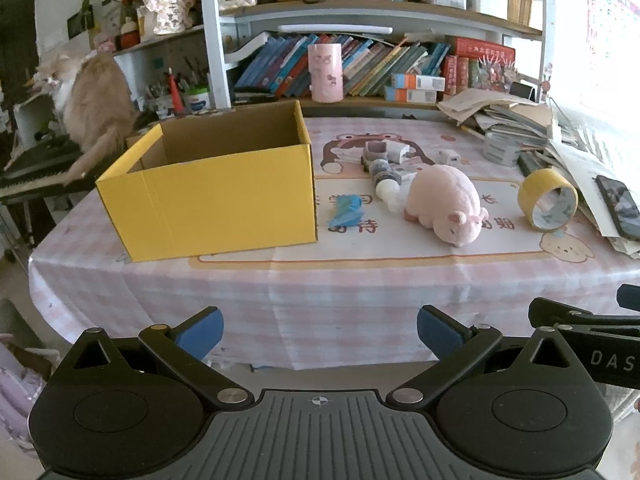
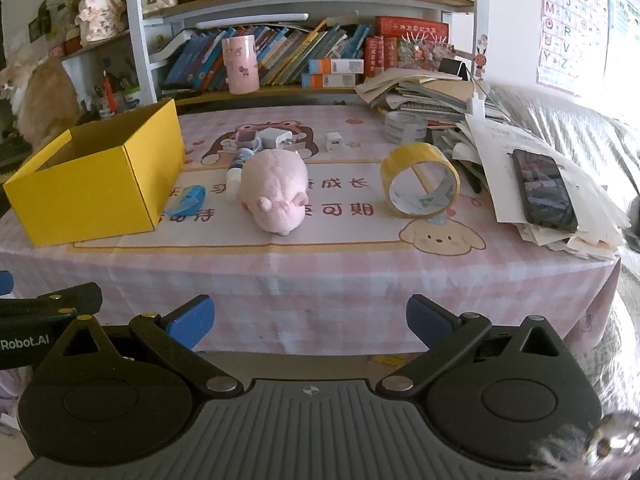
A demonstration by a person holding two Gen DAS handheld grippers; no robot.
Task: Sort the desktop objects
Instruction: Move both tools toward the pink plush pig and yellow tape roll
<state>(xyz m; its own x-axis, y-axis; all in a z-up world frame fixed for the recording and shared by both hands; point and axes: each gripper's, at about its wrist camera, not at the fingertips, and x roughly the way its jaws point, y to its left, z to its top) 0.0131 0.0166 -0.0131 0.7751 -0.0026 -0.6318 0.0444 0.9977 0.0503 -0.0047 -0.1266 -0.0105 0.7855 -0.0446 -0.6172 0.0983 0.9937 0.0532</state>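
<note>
Both your grippers, left gripper (image 1: 318, 330) and right gripper (image 2: 310, 322), spread empty short of table; tape roll (image 2: 420, 186) standing on edge may roll if nudged.

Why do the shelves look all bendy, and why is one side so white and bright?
Left wrist view: the fisheye lens bows the white shelf post and curves the table edge; the far right washes out in bright glare beside the paper pile. Right wrist view: the same bending shows on the bookshelf, daylight bleaches the alphabet poster, and a blurry object sits out of focus at the bottom right corner.
</note>
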